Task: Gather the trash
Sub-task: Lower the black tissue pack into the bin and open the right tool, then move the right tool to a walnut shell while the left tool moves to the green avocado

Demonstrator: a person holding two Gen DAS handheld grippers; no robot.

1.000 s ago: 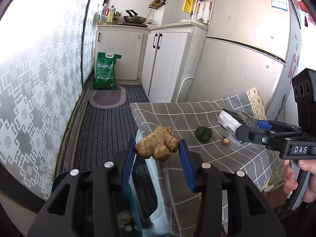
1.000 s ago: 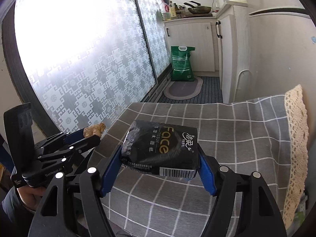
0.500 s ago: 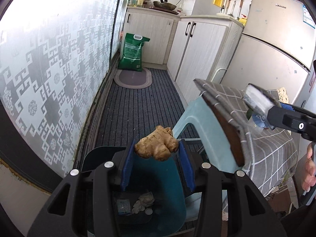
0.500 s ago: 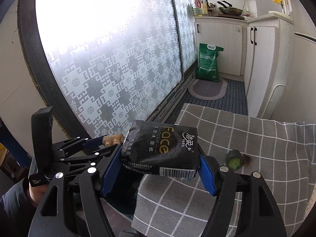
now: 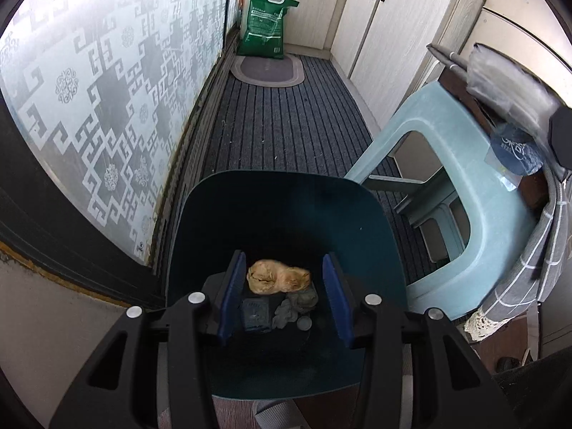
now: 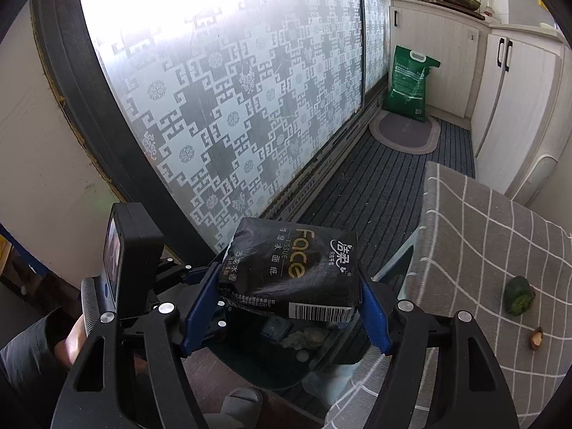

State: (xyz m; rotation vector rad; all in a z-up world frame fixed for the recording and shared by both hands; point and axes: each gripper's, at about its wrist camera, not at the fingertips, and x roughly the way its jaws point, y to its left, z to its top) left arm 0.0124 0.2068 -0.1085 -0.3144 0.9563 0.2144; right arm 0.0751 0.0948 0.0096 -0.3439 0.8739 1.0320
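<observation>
Coach: Ginger (image 5: 277, 278) first. Where is it?

Novice: Between the blue pads of the left hand-held gripper (image 5: 283, 261), which points down into the dark bin (image 5: 271, 193) on the floor. The piece is blurred and there seems to be a gap beside the right pad. I cannot tell whether the pads are pinching it or whether it already lies on the scraps at the bottom.

Coach: Then assume it may be stuck. Spread the pads wide and keep them over the middle of the bin, well inside the rim. Look for the ginger lying loose before you lift away.

Novice: And the right hand-held gripper (image 6: 287, 273)?

Coach: It is pinching the black tissue pack (image 6: 293, 261) by its two short sides. The bin shows just beyond and below it, near the left edge of the tabletop (image 6: 482, 236). The left tool sits close on its left, so I would clear that one out first.

Novice: Why not drop both together?

Coach: The pack is broad and soft. It could catch on the rim or on the pale blue stool (image 5: 447, 136) to the right. Bring it right over the opening, hold it level, then let go.

Novice: What comes after that?

Coach: A green scrap (image 6: 519, 296) and a bit of nutshell (image 6: 535, 338) lie on the checked cloth, far right. My guess is those are next.
</observation>
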